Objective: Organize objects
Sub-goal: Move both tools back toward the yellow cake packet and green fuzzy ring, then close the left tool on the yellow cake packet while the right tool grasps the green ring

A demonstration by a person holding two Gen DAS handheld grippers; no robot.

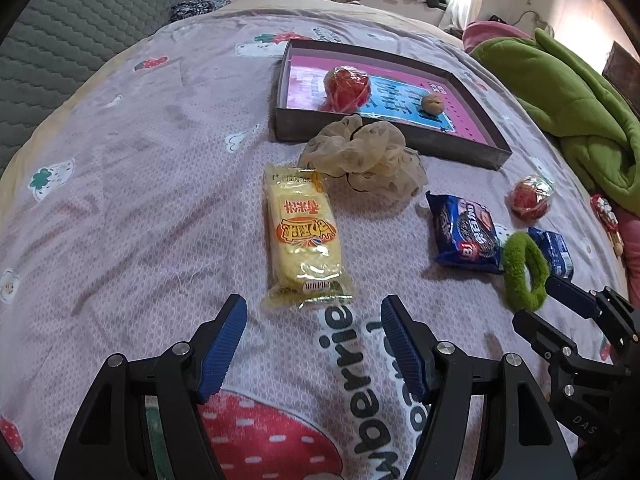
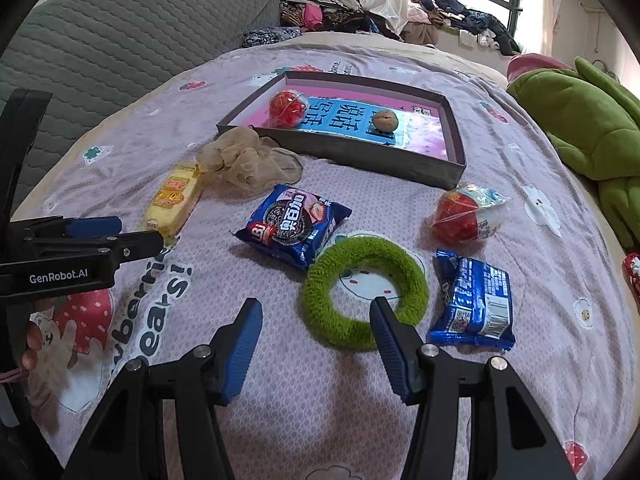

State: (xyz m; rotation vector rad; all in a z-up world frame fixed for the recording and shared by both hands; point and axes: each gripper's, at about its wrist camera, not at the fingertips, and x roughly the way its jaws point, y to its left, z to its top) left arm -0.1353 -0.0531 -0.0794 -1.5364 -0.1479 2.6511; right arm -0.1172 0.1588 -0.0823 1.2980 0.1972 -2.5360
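A shallow grey box (image 1: 384, 136) (image 2: 352, 156) lies on the bed, holding a red wrapped ball (image 1: 346, 84) (image 2: 288, 109) and a walnut (image 1: 433, 103) (image 2: 385, 120). In front of it lie a beige scrunchie (image 1: 360, 156) (image 2: 248, 158), a yellow snack pack (image 1: 302, 240) (image 2: 174, 200), a blue Oreo pack (image 1: 464, 236) (image 2: 292, 226), a green fuzzy ring (image 1: 524, 270) (image 2: 364, 294), a second blue pack (image 2: 474, 300) and another red wrapped ball (image 1: 532, 198) (image 2: 468, 214). My left gripper (image 1: 314, 344) is open just short of the yellow pack. My right gripper (image 2: 316, 340) is open at the ring's near edge.
A grey quilted headboard (image 2: 120, 32) stands at the left. A green plush blanket (image 1: 568, 96) (image 2: 592, 128) lies at the right. Piled clothes (image 2: 320, 12) sit beyond the bed. The bedsheet (image 1: 140, 200) is pink with strawberry prints.
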